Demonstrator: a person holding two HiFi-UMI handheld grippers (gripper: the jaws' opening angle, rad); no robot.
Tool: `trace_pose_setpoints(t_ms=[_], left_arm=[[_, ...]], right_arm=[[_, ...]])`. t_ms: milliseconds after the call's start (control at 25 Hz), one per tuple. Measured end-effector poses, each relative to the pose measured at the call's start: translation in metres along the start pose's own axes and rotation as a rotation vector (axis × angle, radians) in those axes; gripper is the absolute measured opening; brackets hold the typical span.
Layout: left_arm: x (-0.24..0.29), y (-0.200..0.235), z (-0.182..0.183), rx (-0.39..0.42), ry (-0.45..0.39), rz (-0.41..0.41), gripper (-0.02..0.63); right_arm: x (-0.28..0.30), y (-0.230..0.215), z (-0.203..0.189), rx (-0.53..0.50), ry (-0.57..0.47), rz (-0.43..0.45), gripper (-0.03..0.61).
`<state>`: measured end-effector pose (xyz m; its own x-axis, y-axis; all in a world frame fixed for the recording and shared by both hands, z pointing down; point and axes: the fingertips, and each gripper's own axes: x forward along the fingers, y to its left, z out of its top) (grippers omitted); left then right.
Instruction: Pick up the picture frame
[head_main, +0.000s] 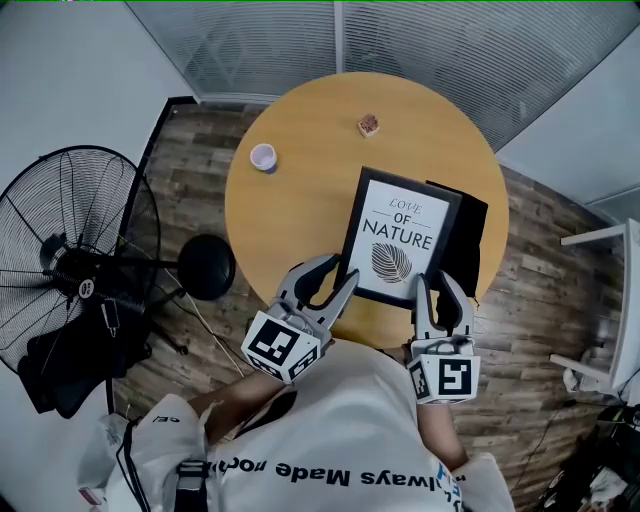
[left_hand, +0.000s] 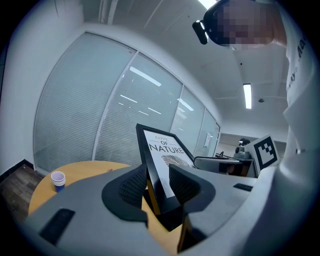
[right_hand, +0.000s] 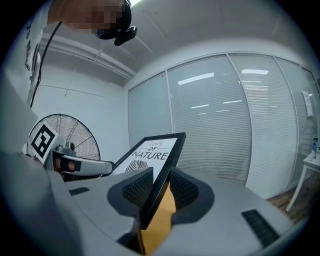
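Note:
A black picture frame (head_main: 400, 235) with a white print reading "LOVE OF NATURE" is held tilted above the round wooden table (head_main: 300, 190). My left gripper (head_main: 330, 283) is shut on the frame's lower left corner, and my right gripper (head_main: 440, 292) is shut on its lower right corner. In the left gripper view the frame (left_hand: 162, 155) rises between the two dark pads (left_hand: 131, 187). The right gripper view shows the frame's edge (right_hand: 157, 165) clamped between that gripper's pads (right_hand: 184, 189).
A small white and blue cup (head_main: 263, 157) and a small brown object (head_main: 368, 124) sit on the table's far side. A black standing fan (head_main: 70, 260) is on the floor at the left. White furniture (head_main: 610, 300) stands at the right. Glass walls with blinds lie beyond.

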<state>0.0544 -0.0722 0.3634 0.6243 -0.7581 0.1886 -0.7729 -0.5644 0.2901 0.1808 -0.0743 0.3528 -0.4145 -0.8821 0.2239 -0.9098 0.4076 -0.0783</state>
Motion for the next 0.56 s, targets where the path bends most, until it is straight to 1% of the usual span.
trace_pose_setpoints(t_ms=[560], left_arm=[[-0.0006,-0.0013,0.0028,0.006,-0.001,-0.004,0.129]], right_arm=[[-0.0013,-0.0002,0.0027,-0.002,-0.007,-0.002,0.118]])
